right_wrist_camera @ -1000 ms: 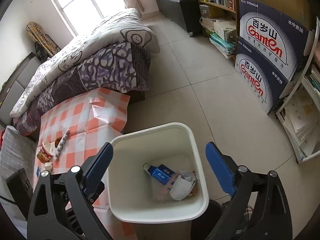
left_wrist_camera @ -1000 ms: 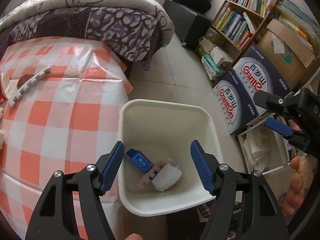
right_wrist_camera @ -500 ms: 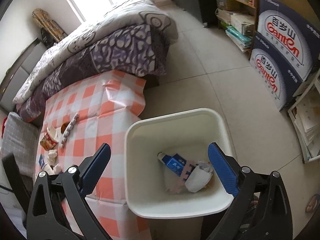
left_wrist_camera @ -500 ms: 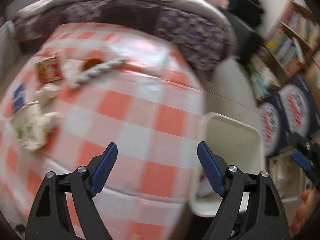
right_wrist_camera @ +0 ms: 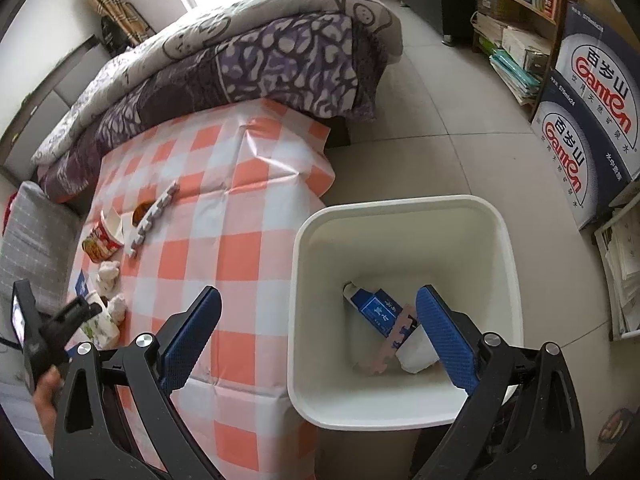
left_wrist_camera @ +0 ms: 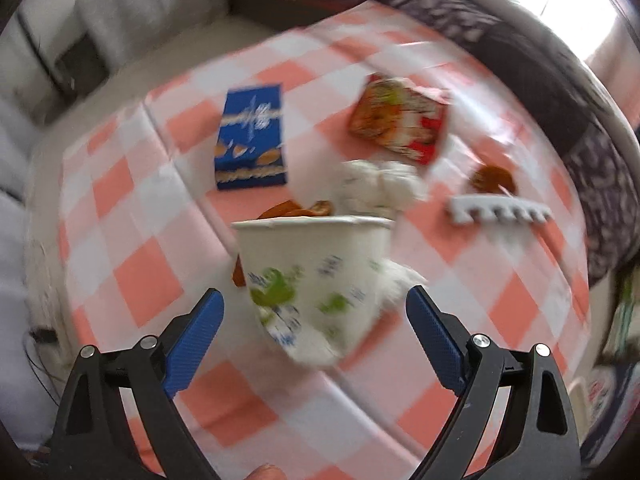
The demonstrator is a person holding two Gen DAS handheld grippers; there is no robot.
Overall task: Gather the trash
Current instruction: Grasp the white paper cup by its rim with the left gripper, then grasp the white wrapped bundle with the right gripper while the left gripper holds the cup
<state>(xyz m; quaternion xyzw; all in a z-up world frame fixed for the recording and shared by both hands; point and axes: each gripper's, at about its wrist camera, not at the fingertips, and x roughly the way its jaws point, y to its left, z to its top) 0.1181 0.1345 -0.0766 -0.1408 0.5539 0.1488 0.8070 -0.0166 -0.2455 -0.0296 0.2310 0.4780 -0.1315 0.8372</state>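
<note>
My left gripper (left_wrist_camera: 314, 328) is open, just short of a white paper cup with green print (left_wrist_camera: 316, 280) that stands on the checked table (left_wrist_camera: 152, 280). Behind the cup lie a blue packet (left_wrist_camera: 252, 144), a red snack wrapper (left_wrist_camera: 400, 126), crumpled tissue (left_wrist_camera: 380, 190), orange peel (left_wrist_camera: 494, 180) and a white foam strip (left_wrist_camera: 500, 214). My right gripper (right_wrist_camera: 318, 336) is open above the white trash bin (right_wrist_camera: 508, 248), which holds a blue carton (right_wrist_camera: 374, 308), a pink foam piece and white paper. The left gripper (right_wrist_camera: 76, 312) shows at the cup in the right wrist view.
A bed with a purple quilt (right_wrist_camera: 260, 52) borders the table's far side. Blue water boxes (right_wrist_camera: 588, 120) and a bookshelf (right_wrist_camera: 516, 8) stand to the right of the bin. Grey cushions (left_wrist_camera: 12, 168) lie left of the table.
My left gripper swung from over the bin to the left end of the table and now faces the paper cup. My right gripper stayed above the bin, drifting slightly.
</note>
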